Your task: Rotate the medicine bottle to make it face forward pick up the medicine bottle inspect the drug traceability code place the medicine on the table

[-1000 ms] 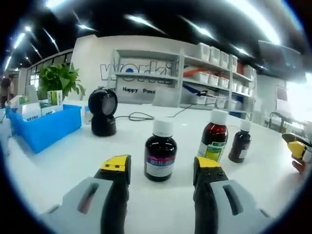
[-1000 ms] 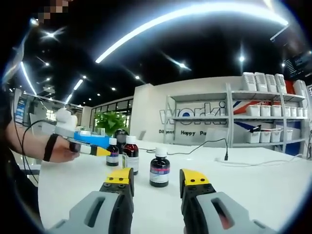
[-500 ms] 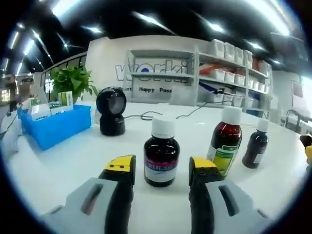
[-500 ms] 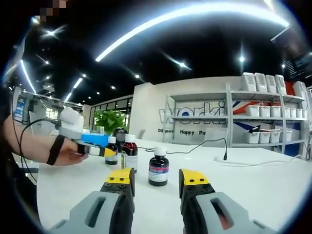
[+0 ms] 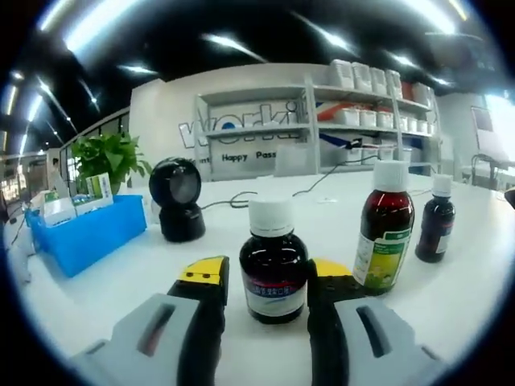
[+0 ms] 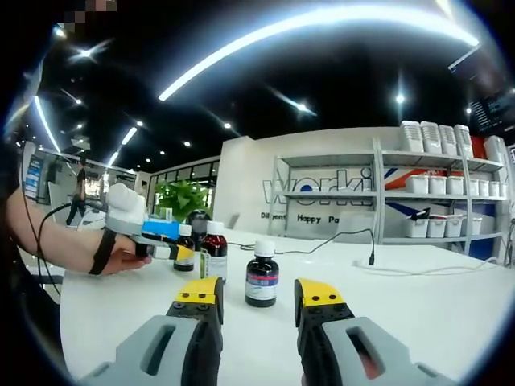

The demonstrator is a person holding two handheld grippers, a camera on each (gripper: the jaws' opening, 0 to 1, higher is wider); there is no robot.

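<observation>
Between the spread jaws of the left hand-held gripper [image 5: 265, 277] stands the medicine bottle [image 5: 273, 269], upright on the white surface [image 5: 121, 273] and not yet clamped. The right hand-held gripper [image 6: 256, 293] hangs unclenched, well short of it. Closing off-centre could tip the bottle or knock it into the taller red bottle [image 5: 384, 225] just beside it.

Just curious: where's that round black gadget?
In the left gripper view, the black gadget stands on the white table, between the blue bin and the bottles.
</observation>
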